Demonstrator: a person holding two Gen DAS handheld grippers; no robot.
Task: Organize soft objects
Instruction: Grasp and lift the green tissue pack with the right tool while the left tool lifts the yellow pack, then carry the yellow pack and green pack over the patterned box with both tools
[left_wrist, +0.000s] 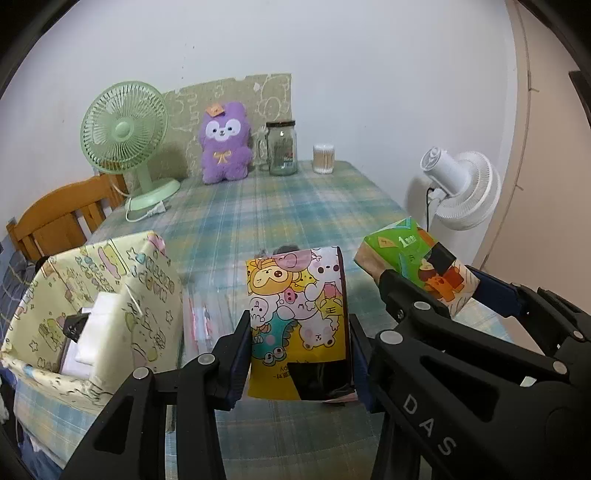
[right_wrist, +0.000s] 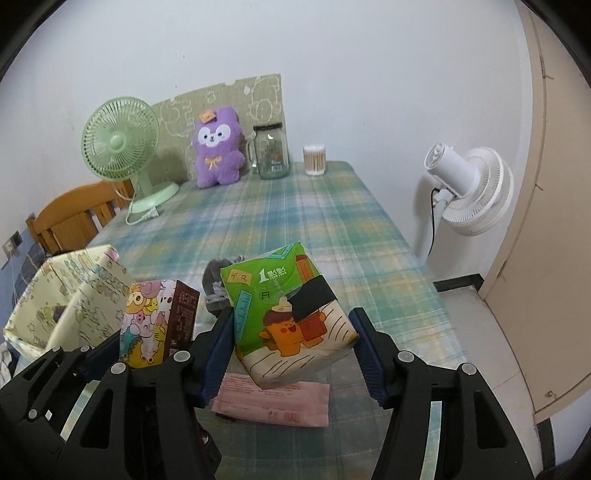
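A cartoon-printed tissue pack (left_wrist: 298, 325) is clamped upright between the fingers of the left gripper (left_wrist: 299, 354), above the plaid tablecloth (left_wrist: 288, 206) and just right of the fabric storage basket (left_wrist: 147, 280). A green tissue pack (right_wrist: 291, 314) is gripped, tilted, by the right gripper (right_wrist: 291, 350), on the far side of the cartoon pack from the basket. A pink packet (right_wrist: 273, 402) is seen lying flat on the tablecloth beneath the green pack.
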